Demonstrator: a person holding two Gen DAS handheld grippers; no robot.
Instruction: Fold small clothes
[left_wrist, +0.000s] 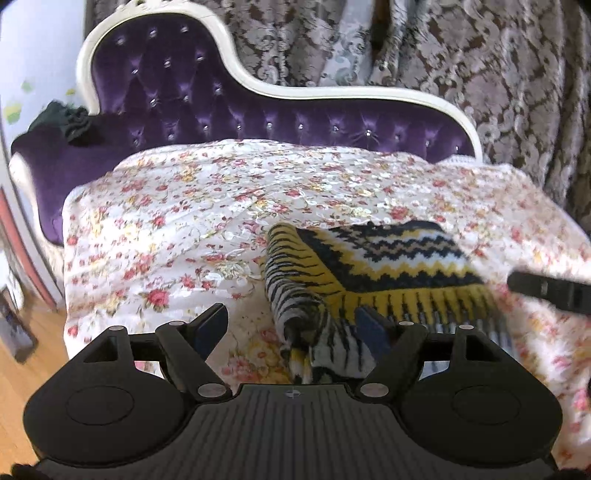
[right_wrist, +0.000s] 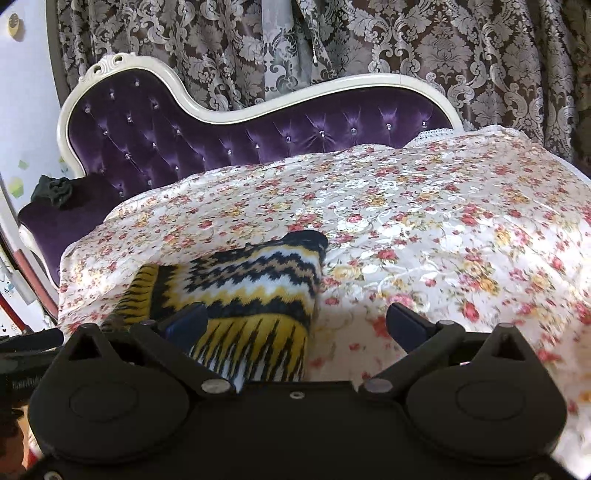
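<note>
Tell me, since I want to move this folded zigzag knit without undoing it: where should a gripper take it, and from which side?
Probably the thick folded edge of the knit garment, beside the bare floral cover. Layers stack there, so one pinch likely holds them all. Come in low from that clear side with the open right gripper.

Both grippers tilted downward, jaws spread wide.
Left gripper (left_wrist: 291, 325) parted, nothing pinched between its blue pads (left_wrist: 210, 325). Right gripper (right_wrist: 295, 325) likewise agape, its fingers (right_wrist: 406, 326) well apart and clamping nothing, pointing forward and down.
</note>
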